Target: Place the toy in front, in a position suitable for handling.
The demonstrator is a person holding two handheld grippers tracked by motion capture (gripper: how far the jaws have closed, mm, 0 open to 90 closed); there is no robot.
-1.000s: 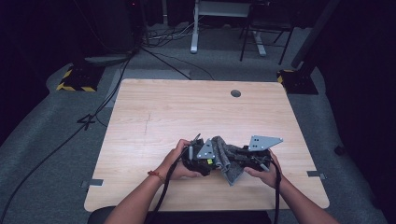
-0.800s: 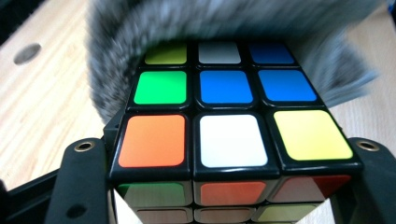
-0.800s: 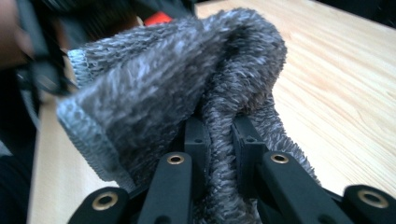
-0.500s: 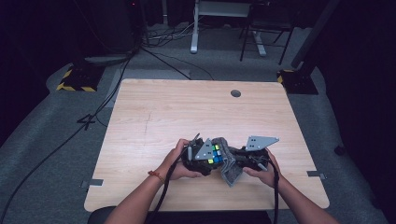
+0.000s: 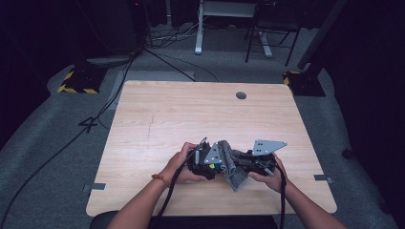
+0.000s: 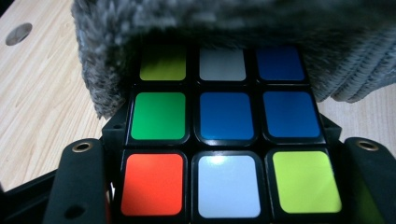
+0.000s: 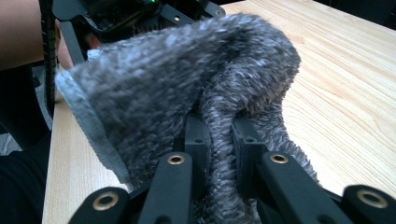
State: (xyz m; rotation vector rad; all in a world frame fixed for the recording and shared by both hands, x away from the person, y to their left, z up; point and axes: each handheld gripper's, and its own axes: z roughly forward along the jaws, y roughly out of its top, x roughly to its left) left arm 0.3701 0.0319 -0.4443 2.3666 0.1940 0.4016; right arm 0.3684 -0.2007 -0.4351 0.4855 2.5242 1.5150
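Near the table's [image 5: 157, 119] front edge, left tool [image 5: 206, 161] clamping puzzle cube [image 6: 226, 135], right tool [image 7: 217, 154] pinching grey cloth [image 7: 187, 93].

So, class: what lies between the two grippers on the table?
A grey cloth lies between them, draped over the puzzle cube in the left gripper and pinched by the right gripper, as the high view shows.

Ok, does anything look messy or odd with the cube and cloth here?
Nothing stands out. The left gripper is clamped on the puzzle cube, and the right gripper pinches a grey cloth draped over the cube's top edge.
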